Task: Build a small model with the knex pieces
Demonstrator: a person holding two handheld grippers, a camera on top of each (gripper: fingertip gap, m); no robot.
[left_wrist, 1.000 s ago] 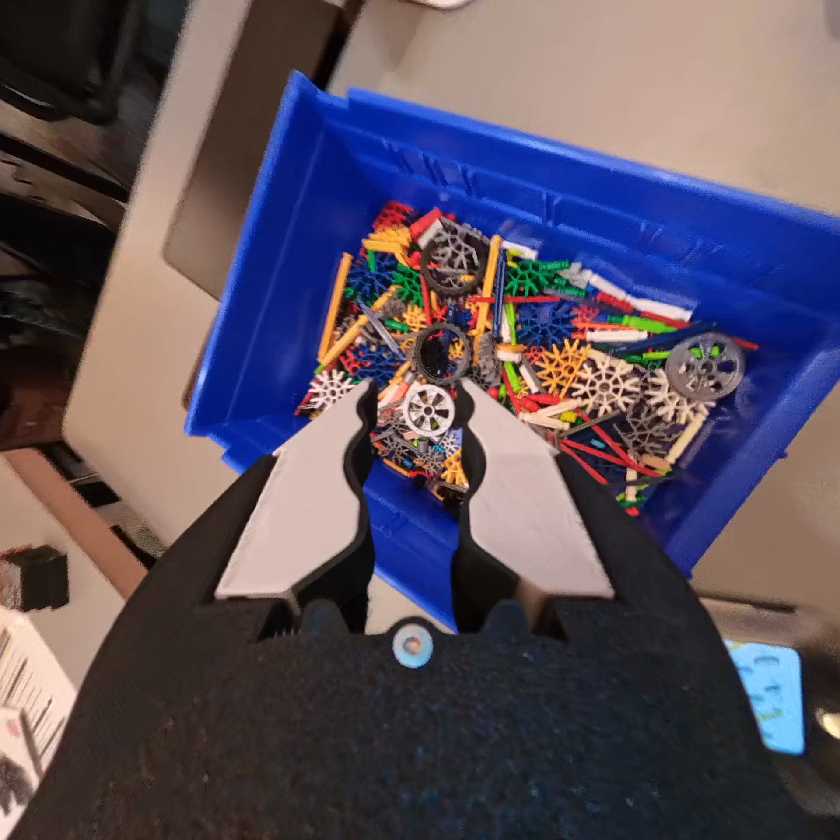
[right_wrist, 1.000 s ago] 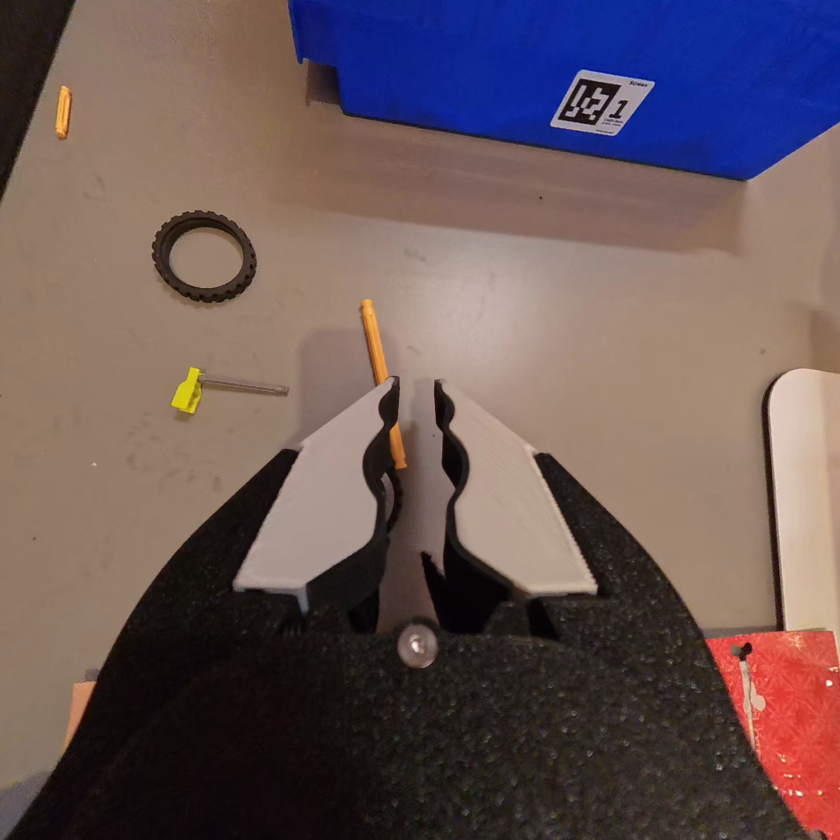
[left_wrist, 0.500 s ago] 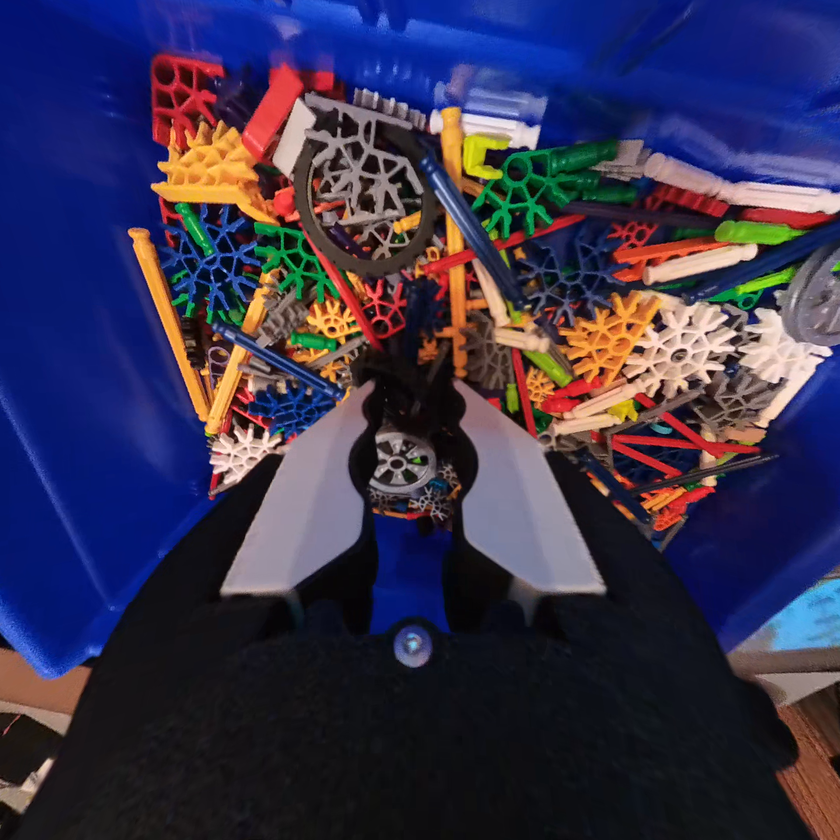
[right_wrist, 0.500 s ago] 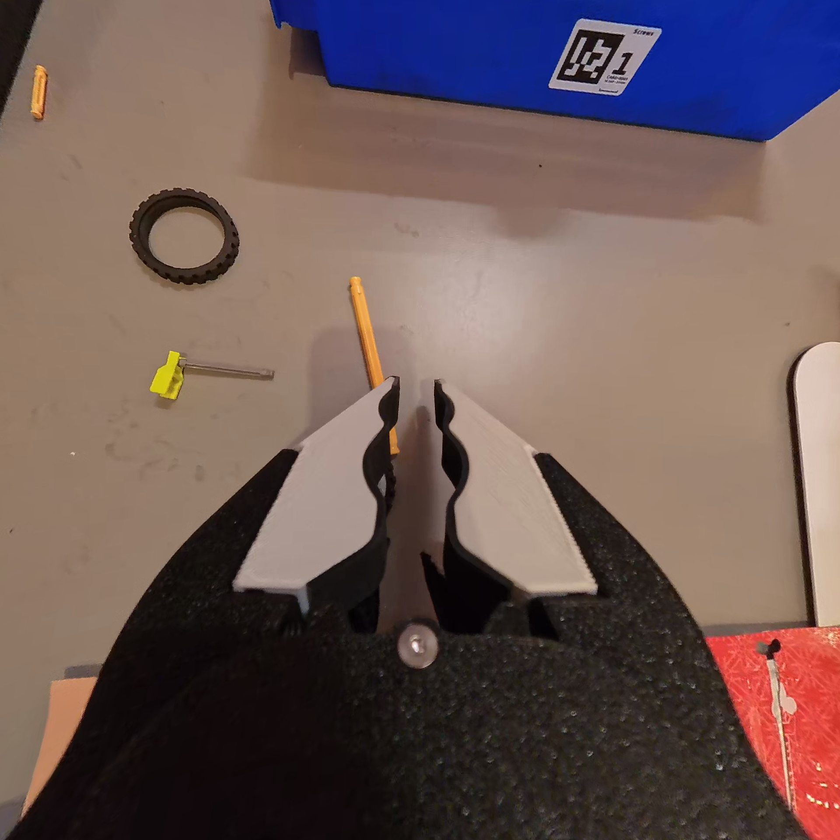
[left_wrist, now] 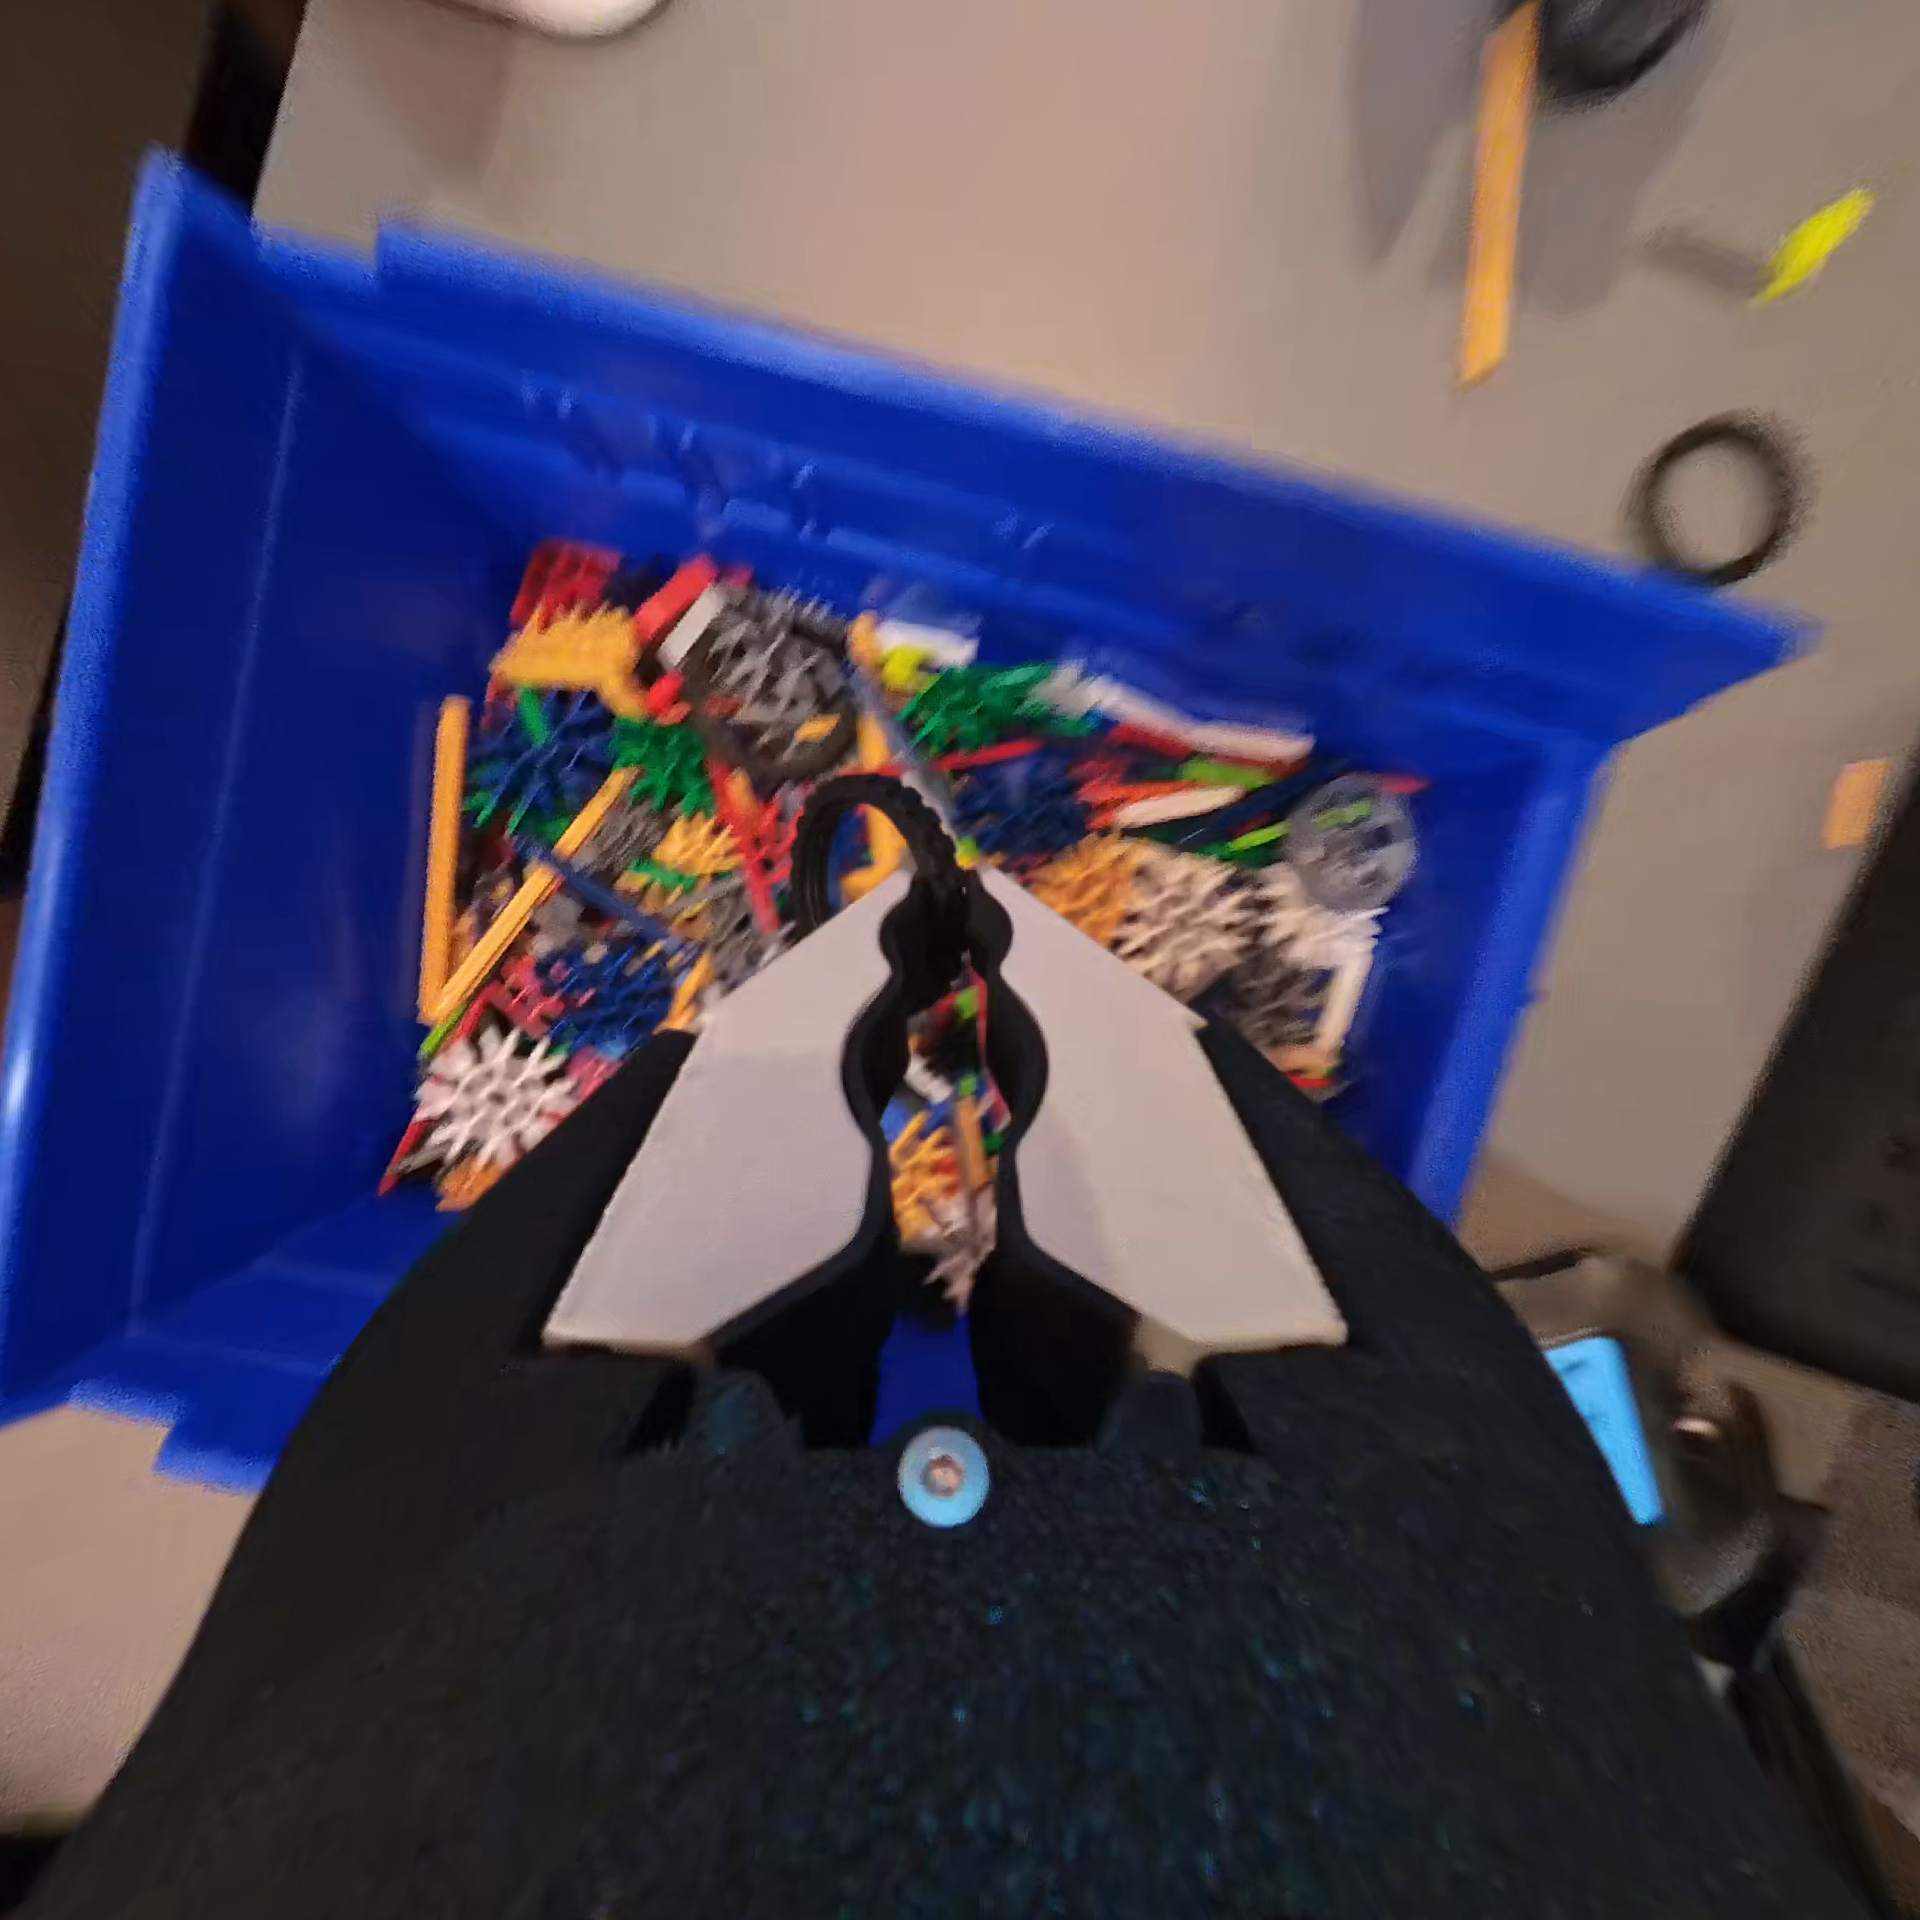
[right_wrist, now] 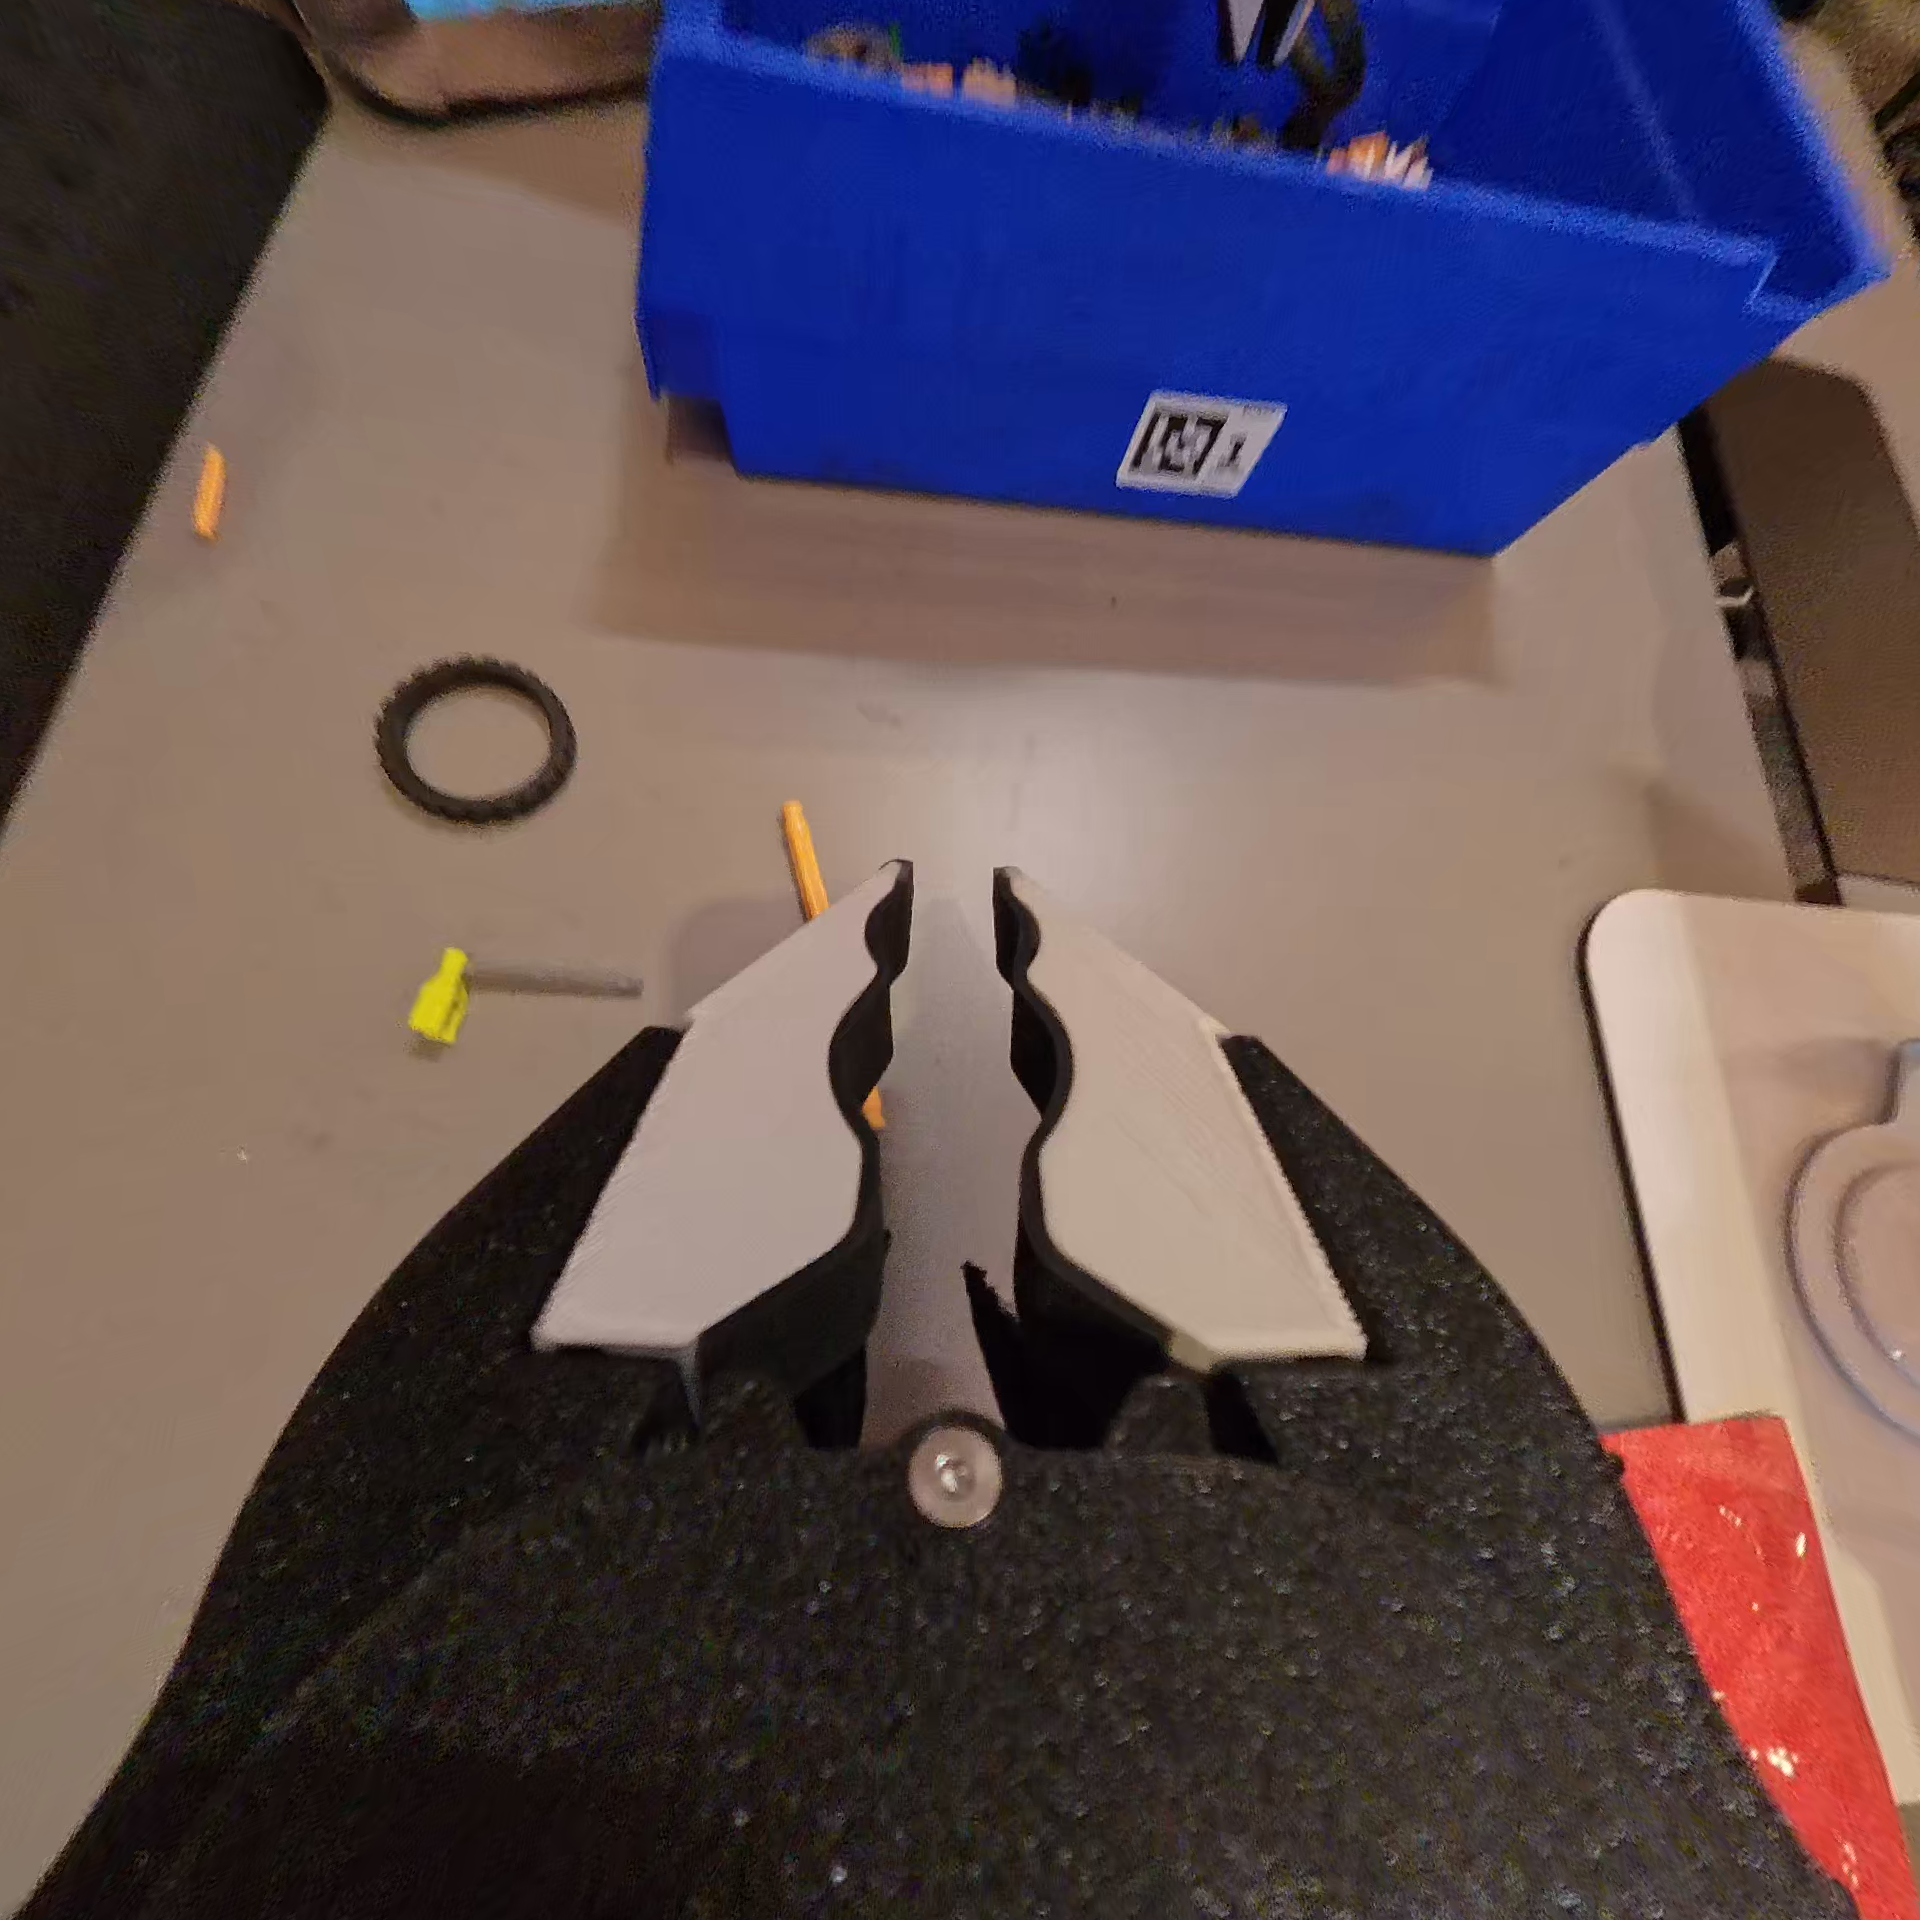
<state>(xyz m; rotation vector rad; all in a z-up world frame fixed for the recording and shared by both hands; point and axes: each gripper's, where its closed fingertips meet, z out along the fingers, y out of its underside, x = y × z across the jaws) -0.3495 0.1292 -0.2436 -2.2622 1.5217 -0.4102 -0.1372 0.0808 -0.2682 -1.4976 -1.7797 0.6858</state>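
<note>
My left gripper point(left_wrist: 940, 904) is shut on a black toothed tyre ring point(left_wrist: 883, 821) and holds it above the blue bin point(left_wrist: 260, 831). The bin holds a pile of coloured rods, snowflake connectors and grey wheels point(left_wrist: 644, 831). This view is motion-blurred. My right gripper point(right_wrist: 953, 883) is open by a narrow gap and empty, low over the grey table. An orange rod point(right_wrist: 802, 857) lies partly under its left finger. The bin point(right_wrist: 1039, 343) stands farther ahead in the right wrist view, and the left gripper with the ring point(right_wrist: 1320, 83) shows over it at the top edge.
A second black ring point(right_wrist: 475, 740), a yellow-headed grey pin point(right_wrist: 442, 992) and a short orange rod point(right_wrist: 210, 506) lie on the table to the left. A white tray point(right_wrist: 1714, 1039) and a red sheet point(right_wrist: 1766, 1610) are at the right. The ring point(left_wrist: 1714, 499) and orange rod point(left_wrist: 1491, 208) also show beyond the bin. Spacing between my two grippers at the tips: around 25 cm.
My left gripper dipped into the bin, closed on a black tyre ring and rose with it. My right gripper pulled back and tilted up, so more of the bin shows.
</note>
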